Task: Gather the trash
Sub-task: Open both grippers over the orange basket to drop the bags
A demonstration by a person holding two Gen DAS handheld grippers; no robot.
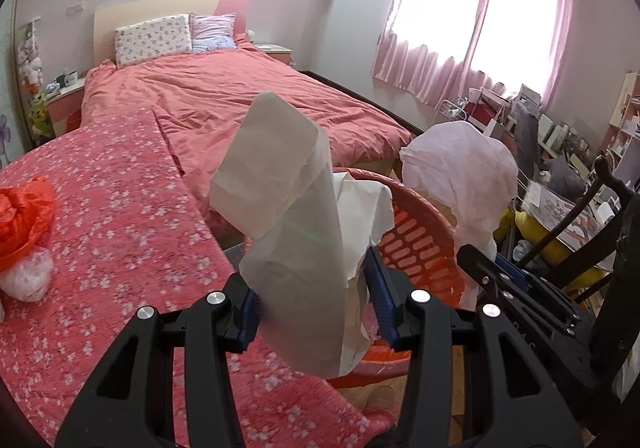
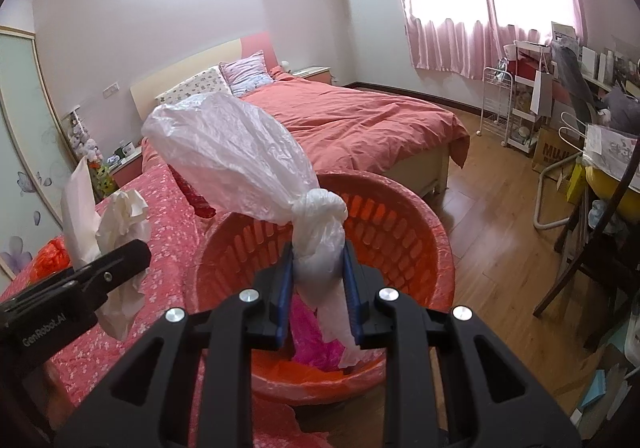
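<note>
My left gripper (image 1: pixel 314 300) is shut on a bunch of white tissue paper (image 1: pixel 288 200) that stands up from its blue pads, over the near rim of the orange slotted basket (image 1: pixel 416 240). My right gripper (image 2: pixel 318 280) is shut on a knotted white plastic bag (image 2: pixel 240 152), gripping it just below the knot, above the basket (image 2: pixel 400 216). Something crumpled and pink (image 2: pixel 316 344) lies inside the basket. The right wrist view shows the left gripper (image 2: pixel 116 268) with its tissue paper (image 2: pixel 120 216) at the left. The right gripper (image 1: pixel 500 280) and the white plastic bag (image 1: pixel 460 176) appear at the right of the left wrist view.
An orange plastic bag (image 1: pixel 24 208) and a small clear bag (image 1: pixel 28 276) lie on the pink flowered cover (image 1: pixel 120 208) at the left. A bed with a red duvet (image 2: pixel 360 120) stands behind. Wooden floor (image 2: pixel 488 200), a dark chair (image 2: pixel 592 248) and cluttered shelves are at the right.
</note>
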